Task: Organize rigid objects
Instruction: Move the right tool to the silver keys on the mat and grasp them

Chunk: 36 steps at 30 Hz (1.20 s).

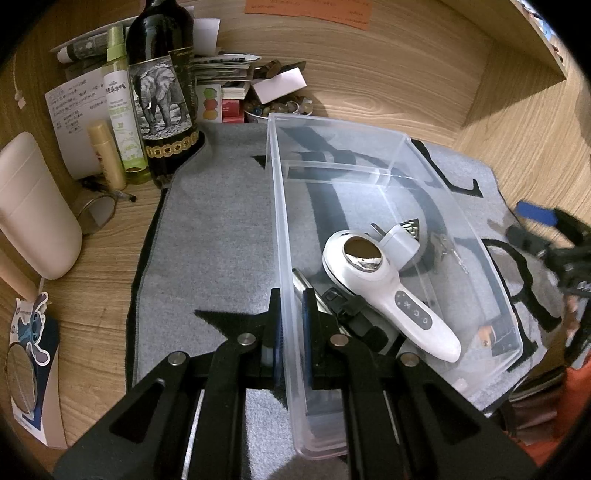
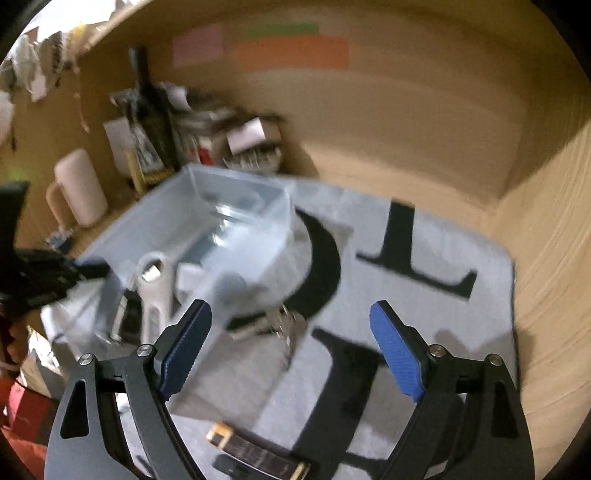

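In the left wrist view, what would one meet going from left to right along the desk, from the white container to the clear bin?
White container → wooden tube → green spray bottle → elephant-label wine bottle → grey mat → clear plastic bin.

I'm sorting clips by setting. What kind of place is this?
Probably a home desk nook: wood-grain desktop with side panels, sticky notes on the back wall, and personal clutter such as a wine bottle.
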{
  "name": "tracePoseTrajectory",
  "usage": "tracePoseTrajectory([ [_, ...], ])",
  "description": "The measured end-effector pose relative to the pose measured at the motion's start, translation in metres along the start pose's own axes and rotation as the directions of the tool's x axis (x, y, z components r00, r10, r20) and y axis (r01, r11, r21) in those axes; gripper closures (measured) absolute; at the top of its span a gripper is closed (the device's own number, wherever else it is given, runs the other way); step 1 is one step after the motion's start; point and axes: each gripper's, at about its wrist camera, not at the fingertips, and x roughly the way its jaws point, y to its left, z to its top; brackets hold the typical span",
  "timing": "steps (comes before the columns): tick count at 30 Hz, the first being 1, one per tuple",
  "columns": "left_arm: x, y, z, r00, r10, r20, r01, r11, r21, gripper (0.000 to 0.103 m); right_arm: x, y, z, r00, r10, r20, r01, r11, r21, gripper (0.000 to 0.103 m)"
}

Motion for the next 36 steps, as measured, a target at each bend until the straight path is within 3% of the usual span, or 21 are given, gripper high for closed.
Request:
tracePoseTrajectory([
  [9, 0.001, -0.001, 0.001, 1.0, 0.005, -0.004, -0.005, 1.0, 0.004, 0.096, 0.061, -0.007, -0.013, 0.988, 0.01, -0.157, -0.011, 1.0, -0.004, 0.017],
  [15, 0.001, -0.001, 0.001, 1.0, 0.004, -0.003, -0.004, 1.0, 0.003, 0.096, 0.069, -0.011, -0.008, 0.985, 0.049, -0.165, -0.047, 0.999, 0.015, 0.019],
  [18, 0.001, -0.001, 0.001, 1.0, 0.004, -0.004, -0.004, 1.0, 0.002, 0.096, 0.062, -0.009, -0.008, 0.98, 0.123, -0.156, -0.121, 0.992, 0.022, 0.018],
  [25, 0.001, 0.0, 0.0, 1.0, 0.0, -0.005, 0.0, 1.0, -0.001, 0.096, 0.078, 0.011, -0.012, 0.971, 0.088, -0.222, -0.114, 0.988, -0.107, 0.017],
  [27, 0.001, 0.0, 0.0, 1.0, 0.0, -0.006, 0.0, 1.0, -0.002, 0.096, 0.08, 0.011, -0.011, 0.975, 0.082, -0.207, -0.109, 0.987, -0.121, 0.018],
  [31, 0.001, 0.0, -0.001, 1.0, -0.003, -0.007, 0.003, 1.0, -0.002, 0.096, 0.083, 0.006, -0.008, 0.978, 0.077, -0.195, -0.1, 0.989, -0.11, 0.022],
  [36, 0.001, 0.0, -0.001, 1.0, -0.003, -0.007, 0.003, 1.0, -0.001, 0.096, 0.081, 0.004, -0.005, 0.983, 0.076, -0.164, -0.094, 0.99, -0.105, 0.043],
])
